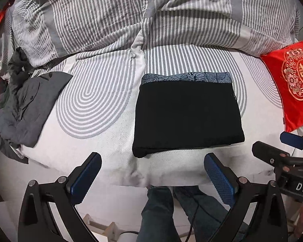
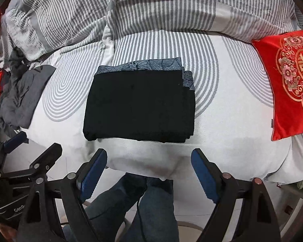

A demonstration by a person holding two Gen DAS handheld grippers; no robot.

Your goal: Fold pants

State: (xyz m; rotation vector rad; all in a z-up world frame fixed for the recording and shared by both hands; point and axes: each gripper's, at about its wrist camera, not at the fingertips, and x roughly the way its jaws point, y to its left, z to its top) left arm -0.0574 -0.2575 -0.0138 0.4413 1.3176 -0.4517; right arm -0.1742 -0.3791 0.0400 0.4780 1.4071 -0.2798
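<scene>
Left wrist view: the pants (image 1: 187, 115) are seen folded into a neat black block on the bed (image 1: 103, 157), past the left gripper (image 1: 153, 169), whose jaws are spread wide with nothing held.

Right wrist view: the right gripper (image 2: 149, 171) is likewise wide open and empty. The stack could probably get nudged crooked by a careless fingertip. No containers spotted.

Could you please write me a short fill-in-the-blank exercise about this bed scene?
1. The black pants lie ____ into a compact rectangle on the bed.
2. The left gripper and the right gripper both stand ____, holding nothing.
3. The cushion beside the pants is ____ in colour.

Missing words: folded; open; red
</scene>
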